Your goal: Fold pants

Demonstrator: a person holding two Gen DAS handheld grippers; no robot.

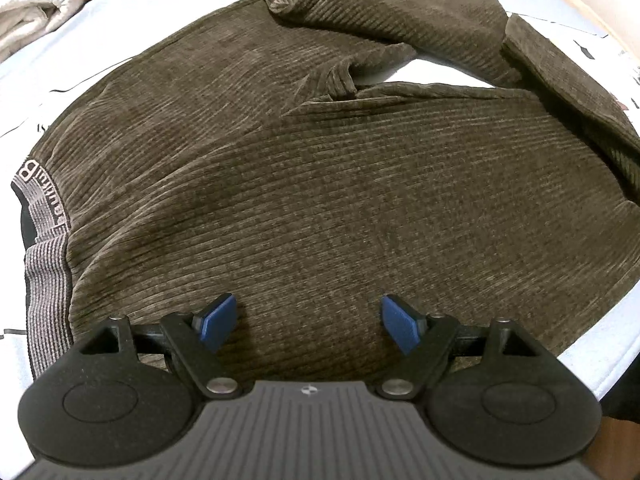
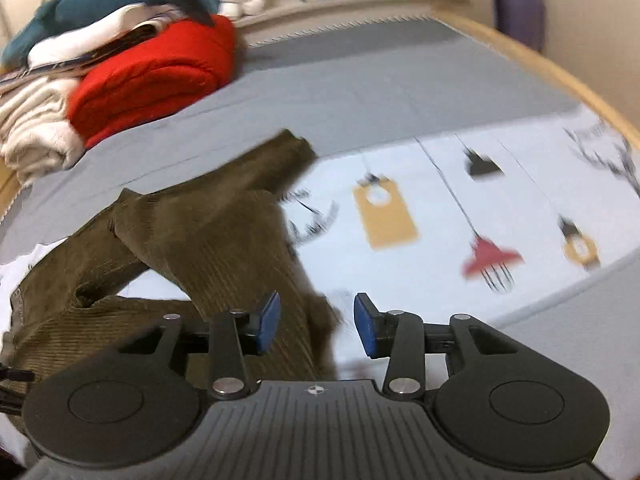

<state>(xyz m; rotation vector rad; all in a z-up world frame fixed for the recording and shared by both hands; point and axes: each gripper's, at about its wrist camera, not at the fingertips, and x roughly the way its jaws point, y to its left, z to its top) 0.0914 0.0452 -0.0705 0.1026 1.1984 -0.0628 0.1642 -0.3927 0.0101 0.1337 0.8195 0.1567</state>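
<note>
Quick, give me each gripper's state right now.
Left gripper: open, empty, above the pants.
Right gripper: open, holding nothing; a pant leg lies beneath it.

Waistband of pants, at bed's left edge: woven lettering, only a large "B" legible, rest too distorted to read.

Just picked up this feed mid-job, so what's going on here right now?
A person with a gripper in each hand is folding brown corduroy pants on a bed with a printed sheet. The left gripper hovers open over the seat of the pants, gripping nothing. The right gripper is open with a pant leg lying below it, not pinched. The legs lie crossed and rumpled, so the fold isn't finished. A red blanket and other bedding sit off to the side.
</note>
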